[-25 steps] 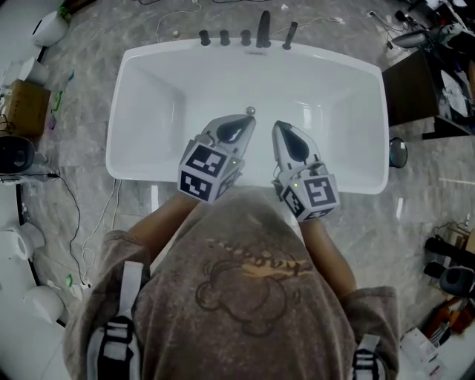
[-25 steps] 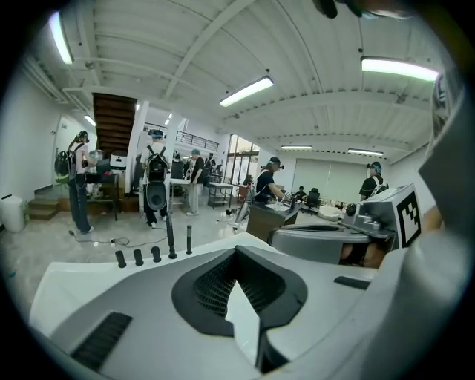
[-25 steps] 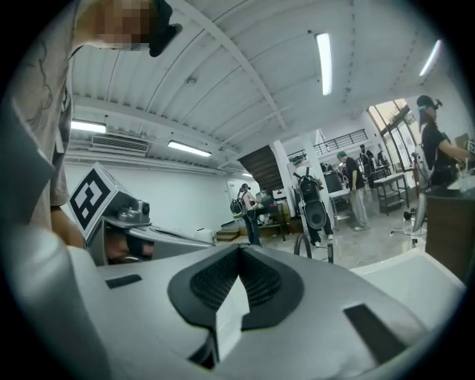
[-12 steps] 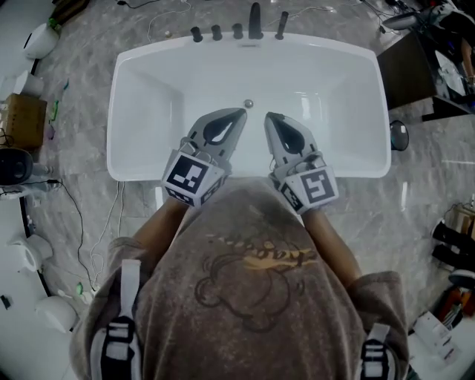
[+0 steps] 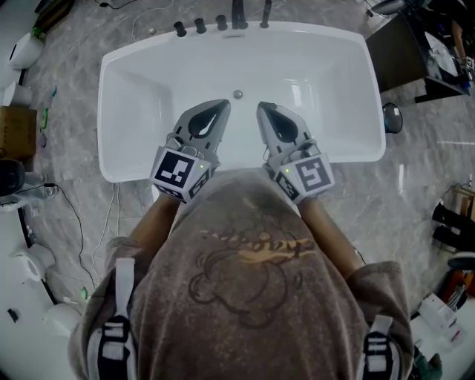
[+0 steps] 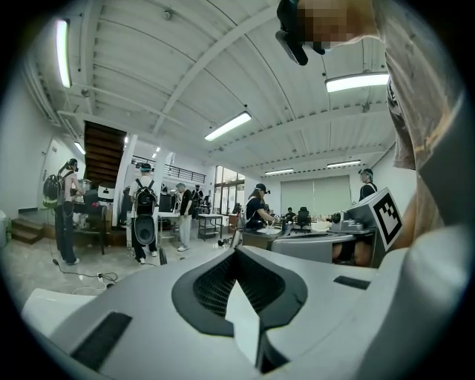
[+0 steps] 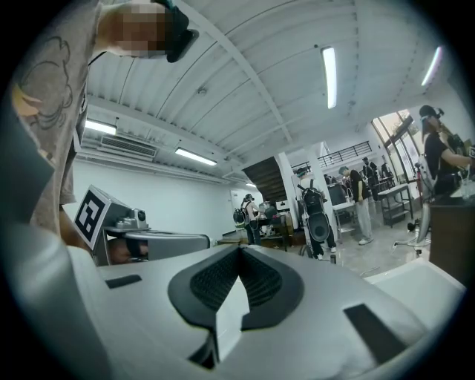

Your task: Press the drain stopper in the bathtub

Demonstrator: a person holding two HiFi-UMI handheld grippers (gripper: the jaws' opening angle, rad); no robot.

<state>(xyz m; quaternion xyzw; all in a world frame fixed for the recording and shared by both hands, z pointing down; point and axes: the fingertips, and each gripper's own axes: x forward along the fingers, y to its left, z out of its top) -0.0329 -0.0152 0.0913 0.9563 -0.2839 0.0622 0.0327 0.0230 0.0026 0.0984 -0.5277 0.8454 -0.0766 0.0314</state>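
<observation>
Tub (image 5: 334,96) lies crosswise below us. Its near rim runs just under the tool bodies and its far rim carries the taps (image 5: 237,15). Stopper (image 5: 237,94) sits on the tub floor, mid-width, nearer the tap side.

Left tool (image 5: 223,105) and right tool (image 5: 261,107) reach in over the near rim side by side with a gap between them, tips angled slightly toward each other. Stopper shows just beyond and between the two tips, apart from both in the head view.

We read each tool's jaws as closed tip to tip, nothing between them (each tool's own view shows this plainly).

Wide bare tub floor opens left and right of the tools, and sloped walls rise at both ends. Marble floor (image 5: 67,119) surrounds the tub. Dark furniture (image 5: 404,59) stands near its far right corner.
</observation>
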